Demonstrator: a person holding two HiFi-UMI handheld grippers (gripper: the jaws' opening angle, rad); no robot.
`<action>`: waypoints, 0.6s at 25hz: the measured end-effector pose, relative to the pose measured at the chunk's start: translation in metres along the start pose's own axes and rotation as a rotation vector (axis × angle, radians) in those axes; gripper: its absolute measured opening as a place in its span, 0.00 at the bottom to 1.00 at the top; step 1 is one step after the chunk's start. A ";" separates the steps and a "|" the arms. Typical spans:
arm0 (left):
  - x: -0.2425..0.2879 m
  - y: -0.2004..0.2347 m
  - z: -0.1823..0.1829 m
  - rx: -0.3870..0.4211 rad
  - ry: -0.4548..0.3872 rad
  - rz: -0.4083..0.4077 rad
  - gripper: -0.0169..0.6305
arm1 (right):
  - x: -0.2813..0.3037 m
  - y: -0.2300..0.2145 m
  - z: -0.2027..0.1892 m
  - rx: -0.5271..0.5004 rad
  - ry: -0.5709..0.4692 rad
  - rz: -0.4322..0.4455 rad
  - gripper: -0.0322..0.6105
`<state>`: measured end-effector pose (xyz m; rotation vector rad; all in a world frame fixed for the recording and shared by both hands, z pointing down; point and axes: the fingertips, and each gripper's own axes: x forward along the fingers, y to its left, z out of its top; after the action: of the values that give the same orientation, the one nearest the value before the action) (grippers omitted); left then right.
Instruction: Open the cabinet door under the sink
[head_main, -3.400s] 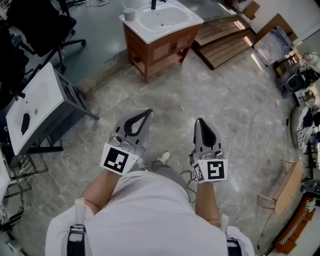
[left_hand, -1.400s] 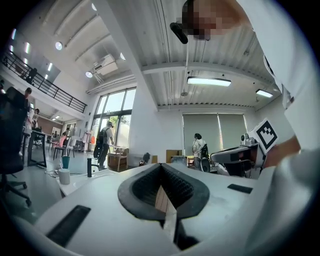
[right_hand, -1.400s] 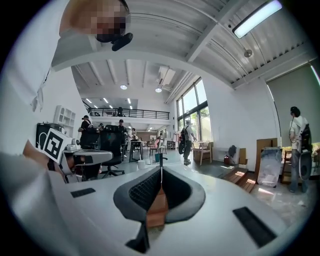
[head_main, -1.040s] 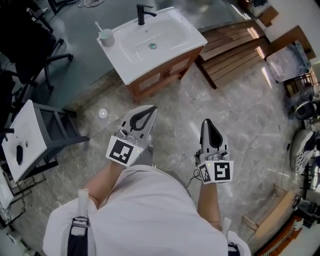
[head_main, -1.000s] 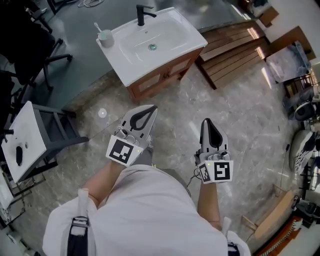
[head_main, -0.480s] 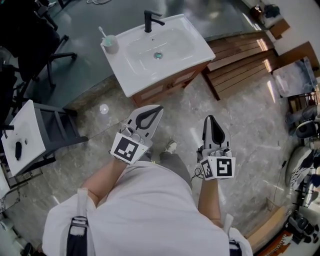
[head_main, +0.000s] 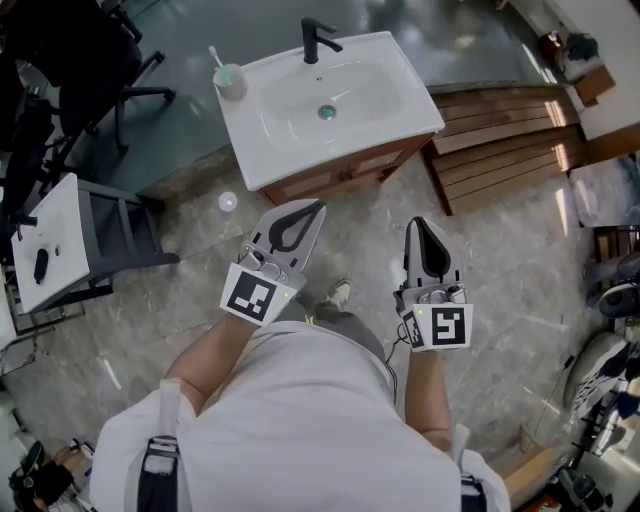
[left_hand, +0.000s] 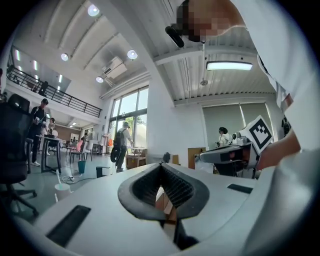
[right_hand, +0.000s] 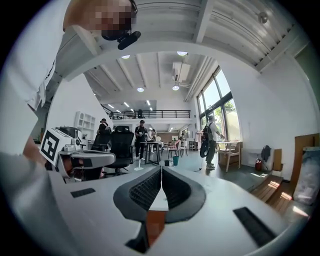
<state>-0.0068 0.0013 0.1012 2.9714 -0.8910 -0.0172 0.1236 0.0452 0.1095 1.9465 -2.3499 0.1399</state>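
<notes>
Floor (head_main: 500, 260) is carrying everything. The cabinet (head_main: 300, 186) is standing on it ahead of the person, well apart from both tools. From above, the white sink (head_main: 330, 95) is overhanging and hiding most of the front.

Cabinet door (head_main: 380, 163) is showing only as a thin brown strip under the sink's near edge. It's looking closed, and I can't make out a handle. Judging the task as not started, with only the approach under way.

Risks, as I'm reading it:
- The door front is nearly out of sight from the head view, so the person is risking a blind reach that hits the frame or sink rim instead of the pull.
- Wooden planks (head_main: 500, 130) are lying on the floor just right of the cabinet. A door swinging that way, or a foot stepping there, is risking a snag.
- Left hand-held gripper (head_main: 315, 208) and right hand-held gripper (head_main: 422, 228) are both pressed together at the tips and pinching nothing. They'd need spreading before any pull, or they're risking skidding off the handle.
- Cup with toothbrush (head_main: 229, 80) is sitting at the sink's far-left corner, so a hard yank on the door is risking tipping it.
- A small round thing (head_main: 228, 201) is lying on the floor near the cabinet's left leg, making it a minor trip hazard.
</notes>
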 end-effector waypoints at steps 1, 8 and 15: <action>0.002 0.002 -0.006 -0.009 0.007 0.011 0.05 | 0.003 -0.002 -0.007 -0.002 0.015 0.010 0.10; 0.017 0.018 -0.059 -0.036 0.063 0.043 0.05 | 0.033 -0.019 -0.070 0.017 0.103 0.029 0.10; 0.034 0.034 -0.124 -0.050 0.110 0.051 0.05 | 0.076 -0.022 -0.138 -0.009 0.127 0.067 0.10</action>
<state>0.0056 -0.0416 0.2262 2.8704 -0.9374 0.1227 0.1323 -0.0153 0.2557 1.7995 -2.3302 0.2489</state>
